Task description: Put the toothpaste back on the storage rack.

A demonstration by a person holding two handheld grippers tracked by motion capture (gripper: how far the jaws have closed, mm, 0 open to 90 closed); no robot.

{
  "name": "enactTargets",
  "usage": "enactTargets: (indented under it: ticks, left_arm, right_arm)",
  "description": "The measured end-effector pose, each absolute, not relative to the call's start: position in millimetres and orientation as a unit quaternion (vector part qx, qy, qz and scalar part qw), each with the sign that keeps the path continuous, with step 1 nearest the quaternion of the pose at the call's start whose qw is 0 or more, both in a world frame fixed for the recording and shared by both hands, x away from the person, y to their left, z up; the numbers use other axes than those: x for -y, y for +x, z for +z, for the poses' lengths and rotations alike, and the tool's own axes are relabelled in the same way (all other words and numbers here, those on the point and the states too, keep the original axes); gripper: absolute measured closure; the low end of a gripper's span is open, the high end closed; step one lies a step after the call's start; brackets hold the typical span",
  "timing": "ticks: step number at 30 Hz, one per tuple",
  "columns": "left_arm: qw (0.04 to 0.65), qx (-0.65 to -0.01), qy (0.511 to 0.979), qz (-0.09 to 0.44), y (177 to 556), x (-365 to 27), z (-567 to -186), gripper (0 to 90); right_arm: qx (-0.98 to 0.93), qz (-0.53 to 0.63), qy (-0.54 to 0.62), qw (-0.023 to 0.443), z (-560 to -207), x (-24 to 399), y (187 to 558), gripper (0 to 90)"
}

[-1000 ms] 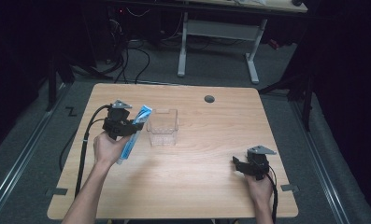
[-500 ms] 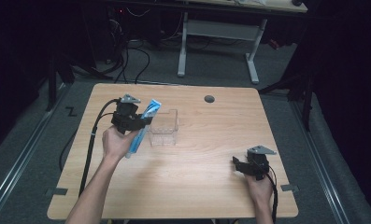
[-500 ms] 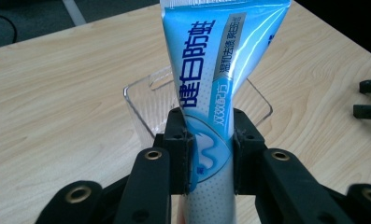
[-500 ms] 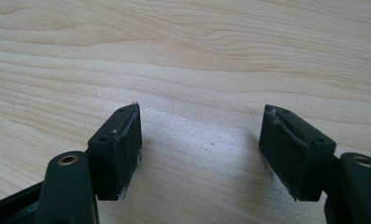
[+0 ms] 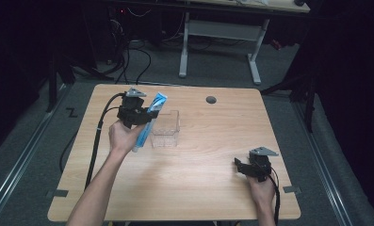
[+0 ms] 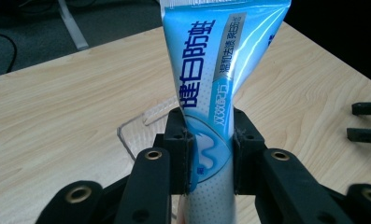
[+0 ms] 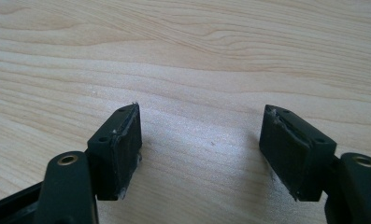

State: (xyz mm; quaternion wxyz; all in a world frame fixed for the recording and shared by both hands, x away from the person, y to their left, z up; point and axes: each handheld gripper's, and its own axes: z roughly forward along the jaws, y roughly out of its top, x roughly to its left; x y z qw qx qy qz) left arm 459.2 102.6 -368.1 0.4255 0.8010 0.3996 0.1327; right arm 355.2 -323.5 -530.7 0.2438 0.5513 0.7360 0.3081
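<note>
Over the table's left half: the left gripper (image 5: 144, 117) is held up above the wooden table (image 5: 199, 188), gripped by the person's left hand (image 5: 123, 137).
Left gripper's hold: its two black jaws are clamped on a blue toothpaste tube (image 5: 149, 121); the left gripper view shows the pads pressing the tube (image 6: 211, 107) from both sides, low on its body.
Tube's long axis: in the high view it runs on a slant, from its lower end near the left hand up and away toward the far edge of the table.
Tube's pointing: the flat crimped end is the far, upper end; the end nearer the person sits just beside the hand, and whether a cap is there I cannot tell.
Tube's tilt: leaning, neither upright nor lying flat, and clear of the tabletop.
Tube's print: dark blue and white characters run lengthwise along the body, with a silver stripe beside them.
Clear box: a see-through plastic container (image 5: 166, 129) stands on the table just to the right of the tube; its rim (image 6: 136, 128) shows behind the jaws in the left gripper view.
Right gripper: the right gripper (image 5: 238, 165) is low at the near right of the table, in the right hand (image 5: 261, 187), well apart from the tube.
Right gripper's jaws: spread wide with only bare wood between the pads (image 7: 122, 144).
Table's far side: a round dark grommet (image 5: 211, 100) sits in the wood.
</note>
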Motion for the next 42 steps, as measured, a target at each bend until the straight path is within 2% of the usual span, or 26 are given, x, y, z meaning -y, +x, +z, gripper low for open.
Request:
enactTargets:
  ticks: [12, 42]
  left_arm:
    - [0.439, -0.387, 0.796, 0.153, 474.2, -84.1, -361.5, 72.5]
    - [0.48, -0.389, 0.772, 0.151, 511.0, -60.4, -362.1, 72.4]
  right_arm:
    - [-0.736, 0.308, 0.552, 0.244, -530.8, 323.5, 355.2, 29.8]
    - [-0.736, 0.308, 0.552, 0.244, -530.8, 323.5, 355.5, 29.9]
